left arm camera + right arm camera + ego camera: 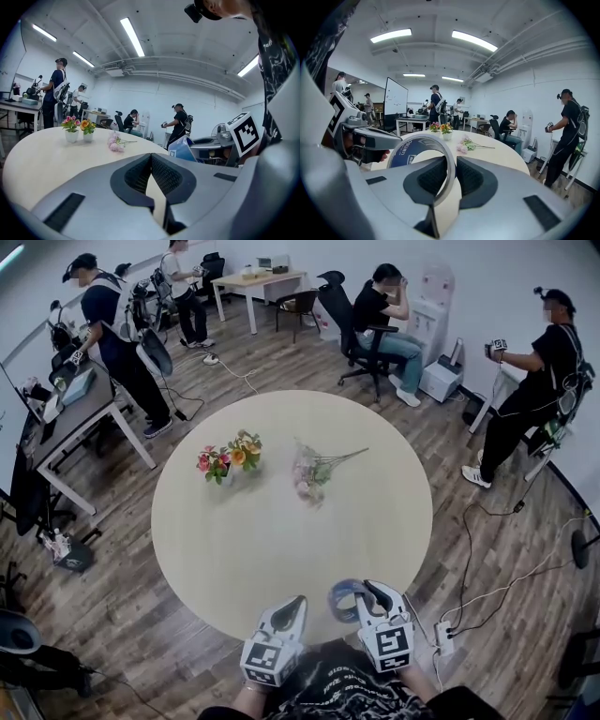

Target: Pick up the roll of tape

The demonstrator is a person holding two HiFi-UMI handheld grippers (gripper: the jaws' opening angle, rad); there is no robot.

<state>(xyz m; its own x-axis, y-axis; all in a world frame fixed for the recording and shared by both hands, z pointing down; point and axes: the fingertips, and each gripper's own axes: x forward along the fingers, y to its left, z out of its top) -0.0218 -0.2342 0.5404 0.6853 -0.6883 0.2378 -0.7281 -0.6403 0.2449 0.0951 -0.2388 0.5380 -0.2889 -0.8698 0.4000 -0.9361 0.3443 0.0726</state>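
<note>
Roll of tape (407, 153): over the round table's (281, 549) near edge, standing on edge, blue inner core showing. One side of the ring sits between the right gripper's pads and the rest sticks out to that gripper's left.
Right gripper (451, 176): clamped on the tape's wall, one pad inside the ring and one outside. In the head view it sits at the table's near rim (361, 594), with the tape (345, 594) on its left side.
Left gripper (151, 157): jaws pressed together, nothing between them. At the table's near rim (298, 601), just left of the right gripper, no contact with the tape.
Tape from left gripper view: blue face (183, 149) visible to the right, apart from the jaws.
Flower pots (228, 460): two small pots, left of the table's centre, touching or nearly so.
Loose flowers (314, 472): pink bunch lying flat near the table's centre, stems towards the far right.
Seated person (380, 306): on an office chair beyond the table's far edge.
Standing person (539, 371): well right of the table, holding a gripper.
Person at desk (108, 320): standing beyond the table's far left.
</note>
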